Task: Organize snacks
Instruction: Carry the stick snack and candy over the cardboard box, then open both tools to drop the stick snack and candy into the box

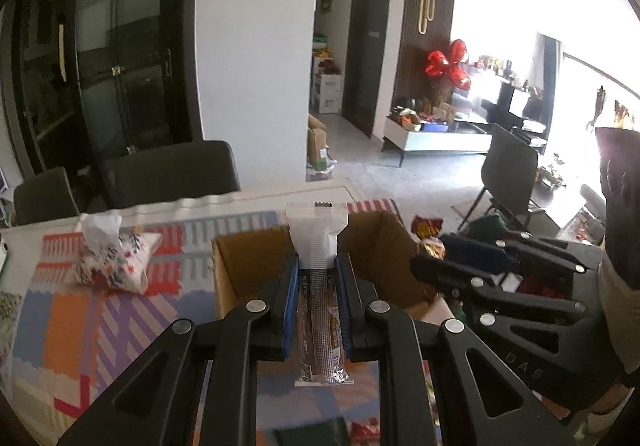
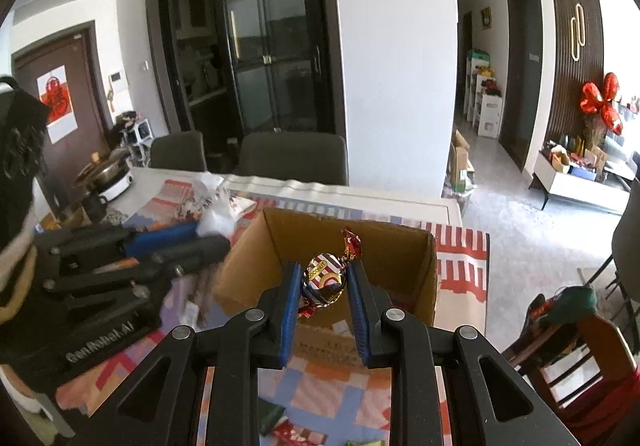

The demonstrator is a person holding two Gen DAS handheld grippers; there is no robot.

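My left claw (image 1: 318, 286) was clenched on a snack bar (image 1: 319, 286), my right claw (image 2: 323, 282) on a coconut candy (image 2: 324, 278), both held above the box (image 2: 416, 278). Loading seemed underway; next, I judged, lower and release each inside.

White table (image 2: 400, 201) under patchwork cloth (image 1: 72, 318): cardboard box (image 2: 416, 266), tissue pack (image 1: 116, 266).

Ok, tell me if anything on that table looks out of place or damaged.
Nothing stands out. The left gripper holds a long brown-and-white snack bar wrapper, the right gripper a round striped coconut candy, both above the open brown cardboard box, which looks intact.
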